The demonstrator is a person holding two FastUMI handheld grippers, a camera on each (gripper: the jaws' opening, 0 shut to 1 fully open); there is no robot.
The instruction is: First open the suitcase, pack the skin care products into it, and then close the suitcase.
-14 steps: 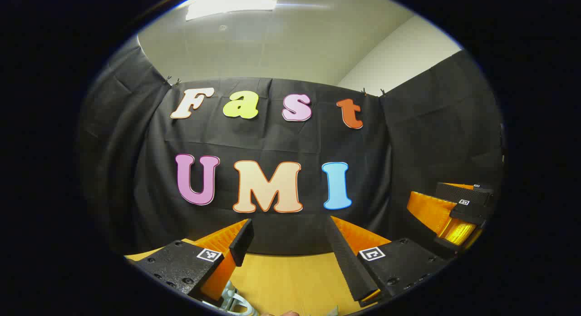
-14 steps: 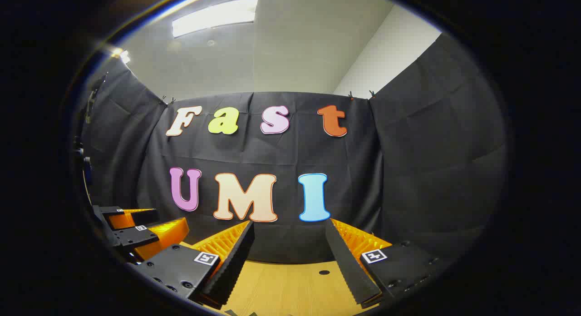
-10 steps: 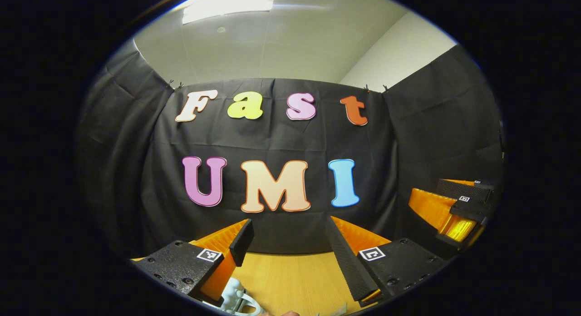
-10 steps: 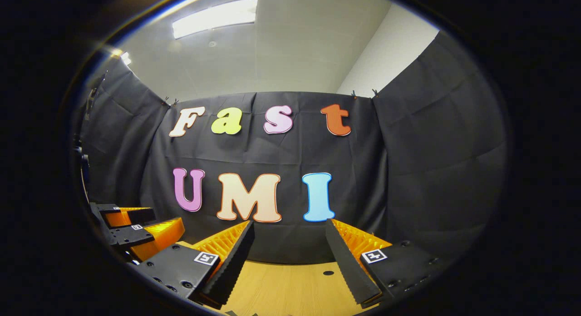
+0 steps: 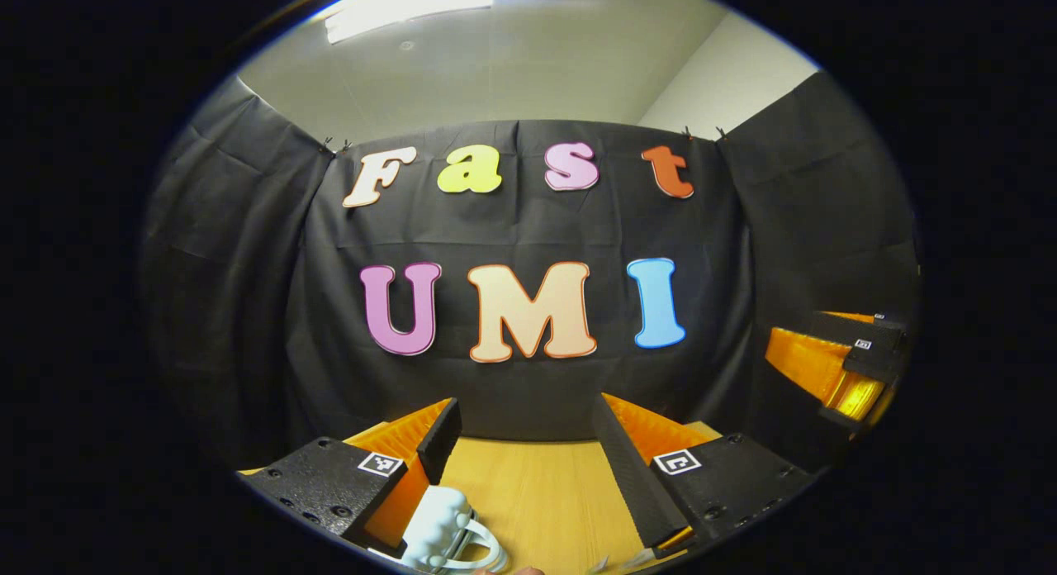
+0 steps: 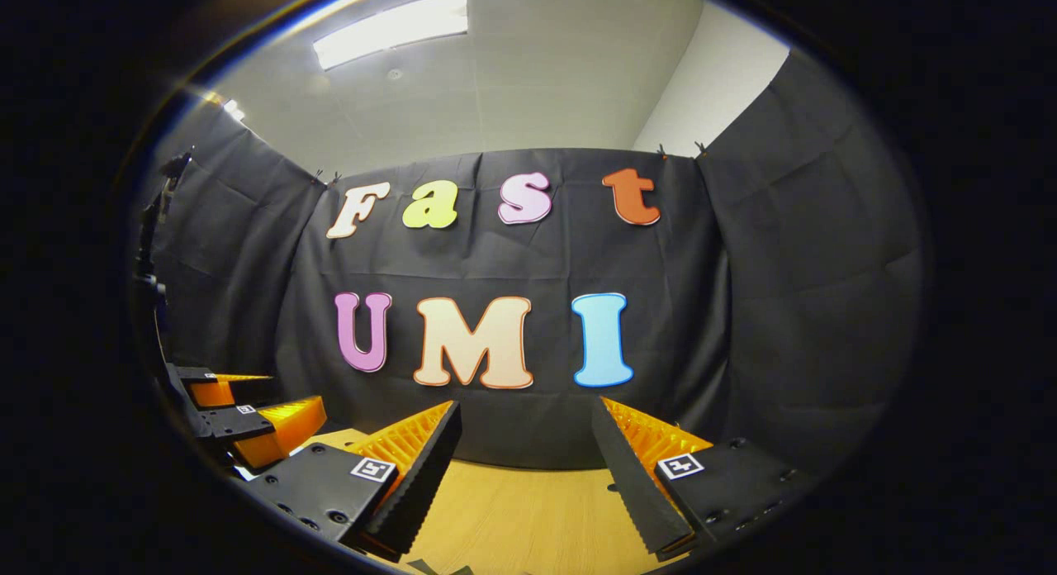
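Observation:
My left gripper (image 5: 526, 410) is open above the wooden table (image 5: 537, 492), nothing between its fingers. A pale ribbed object with a loop handle (image 5: 446, 532) lies on the table just below the left finger (image 5: 429, 443); I cannot tell what it is. My right gripper (image 6: 526, 410) is also open and empty over the table (image 6: 512, 517). In the left gripper view the right gripper (image 5: 850, 360) hangs at the far right. The left gripper (image 6: 239, 414) sits low at the left edge of the right gripper view.
Black cloth walls close the booth at the back and on both sides, right behind the table's far edge. Some pale scraps (image 5: 615, 563) peek in at the bottom of the left gripper view. A dark stand (image 6: 153, 253) rises at the far left.
Both views have tipped down and turned slightly left. More table shows, and the pale handled object has come further into the left gripper view. Both grippers stay open.

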